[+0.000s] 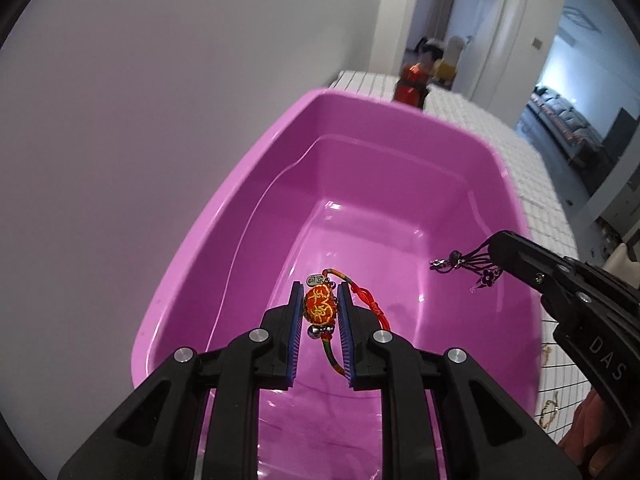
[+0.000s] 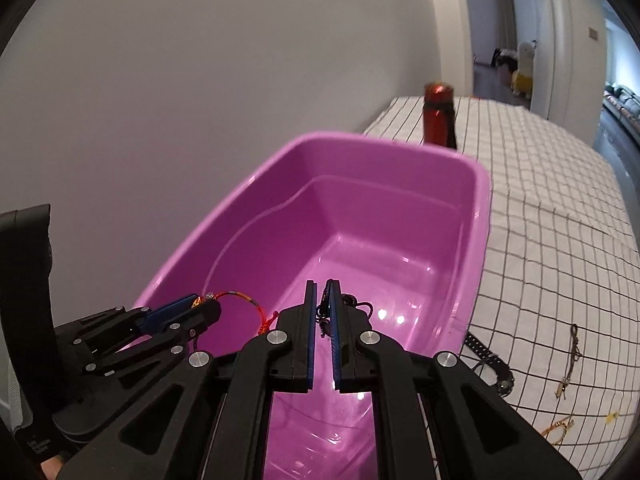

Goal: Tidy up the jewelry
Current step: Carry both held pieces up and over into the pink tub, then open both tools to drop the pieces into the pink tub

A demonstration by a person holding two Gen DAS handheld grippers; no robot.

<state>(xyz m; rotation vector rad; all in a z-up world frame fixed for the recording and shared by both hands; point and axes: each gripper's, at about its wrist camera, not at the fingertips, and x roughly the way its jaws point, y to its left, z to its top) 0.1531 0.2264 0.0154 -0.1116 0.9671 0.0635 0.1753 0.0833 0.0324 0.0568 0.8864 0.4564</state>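
A pink plastic tub stands on the checked tablecloth, against the wall. Over its inside my left gripper is shut on a red and gold embroidered bead, whose braided cord bracelet hangs off to the right. To its right my right gripper is shut on a dark cord bracelet with small charms dangling from the tips. Both grippers hover above the tub's floor.
A red bottle stands behind the tub. On the tablecloth to the right lie a black studded strap, a thin chain necklace and gold pieces. A hand shows at the lower right. A doorway opens at the far right.
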